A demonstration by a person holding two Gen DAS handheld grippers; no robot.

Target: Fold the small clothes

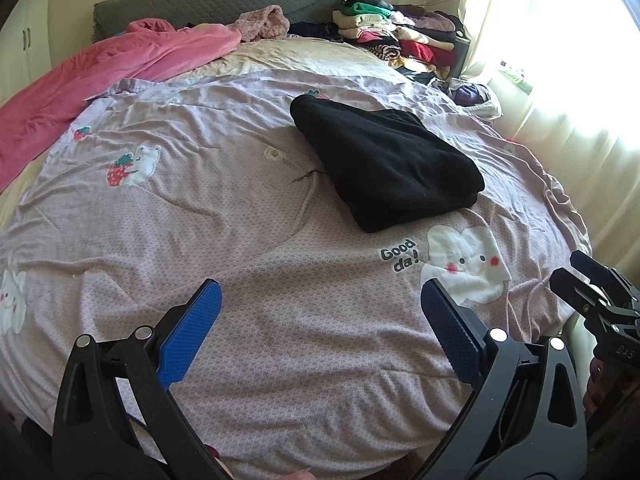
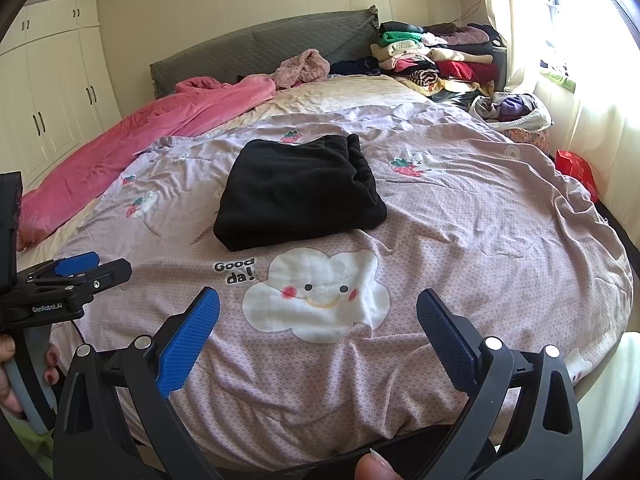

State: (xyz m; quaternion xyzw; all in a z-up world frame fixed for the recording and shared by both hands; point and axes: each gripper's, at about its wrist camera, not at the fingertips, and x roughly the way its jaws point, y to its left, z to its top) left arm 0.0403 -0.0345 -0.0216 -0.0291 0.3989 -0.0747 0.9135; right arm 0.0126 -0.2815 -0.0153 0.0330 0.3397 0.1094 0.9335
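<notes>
Right wrist view: the black garment (image 2: 298, 192) lies folded into a compact bundle on the lilac bedspread (image 2: 460, 216), near the middle of the bed, just beyond the cloud print (image 2: 316, 294). Its layers are stacked, with a thick rolled edge along the far right side. Neither tool touches it.

The right hand-held gripper (image 2: 318, 312) hovers low over the near edge of the bed, fingers spread wide and empty. The left hand-held gripper (image 1: 320, 308) is likewise spread apart and empty, well short of the garment.

Judgement: the fold appears complete or nearly so. To finish well, press the top layer flat, square the loose near corner, then pinch through all layers at one edge so the bundle does not open when moved. The fleece-like cloth looks thick and is likely to spring back.

A stack of folded clothes (image 2: 436, 60) sits at the far right corner by the headboard (image 2: 260, 46); a pink blanket (image 2: 160, 128) lies along the left.

Legible writing: "Good da!" (image 2: 234, 271) printed on the bedspread; "GenRobot.AI" on the left tool's body as the right wrist view shows it; "DAS" on the right tool's body in the left wrist view.
</notes>
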